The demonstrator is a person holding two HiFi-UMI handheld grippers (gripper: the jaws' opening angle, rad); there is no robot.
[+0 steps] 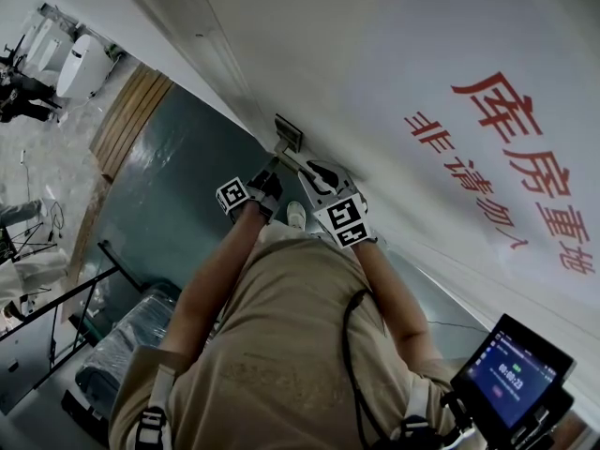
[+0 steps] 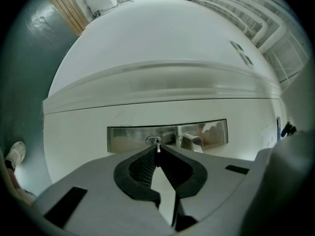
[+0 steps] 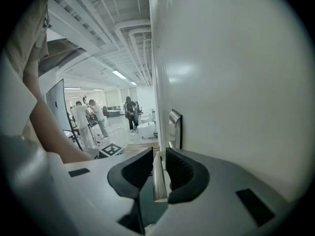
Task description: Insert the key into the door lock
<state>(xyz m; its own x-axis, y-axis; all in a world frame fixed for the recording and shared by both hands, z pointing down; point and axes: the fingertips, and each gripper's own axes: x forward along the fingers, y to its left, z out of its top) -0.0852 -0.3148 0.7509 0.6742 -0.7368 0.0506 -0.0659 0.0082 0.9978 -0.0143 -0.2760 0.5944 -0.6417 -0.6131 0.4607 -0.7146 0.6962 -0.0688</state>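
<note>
Your left gripper [image 2: 157, 149] has its jaws pressed together on the key [image 2: 157, 146], pinching it right at the pad tips so that only a short sliver of metal sticks out in front. That sliver points at the keyhole [image 2: 153, 140] in the brushed metal lock plate [image 2: 128, 137], and its tip meets the opening. How far it sits inside, you cannot tell from the left gripper view. The plate is set in the white door [image 2: 162, 58], and the gripper points at it roughly level.

Your right gripper [image 3: 157, 154] is clamped on the door handle [image 3: 158, 181]. The pale metal lever runs between the two ribbed pads, one pad against each side, and the same lock plate stands just beyond the jaw tips, seen edge on against the door.

From the head view, both of your arms reach to the same spot on the door, the left gripper just beside the right one. The right marker cube [image 1: 345, 219] sits nearer your body than the left cube [image 1: 232, 195]. Large red characters [image 1: 525, 167] run across the door to the right of your hands. A small lit screen [image 1: 520, 373] hangs at your right side. Past the door edge, several people [image 3: 91, 119] stand in an open room.
</note>
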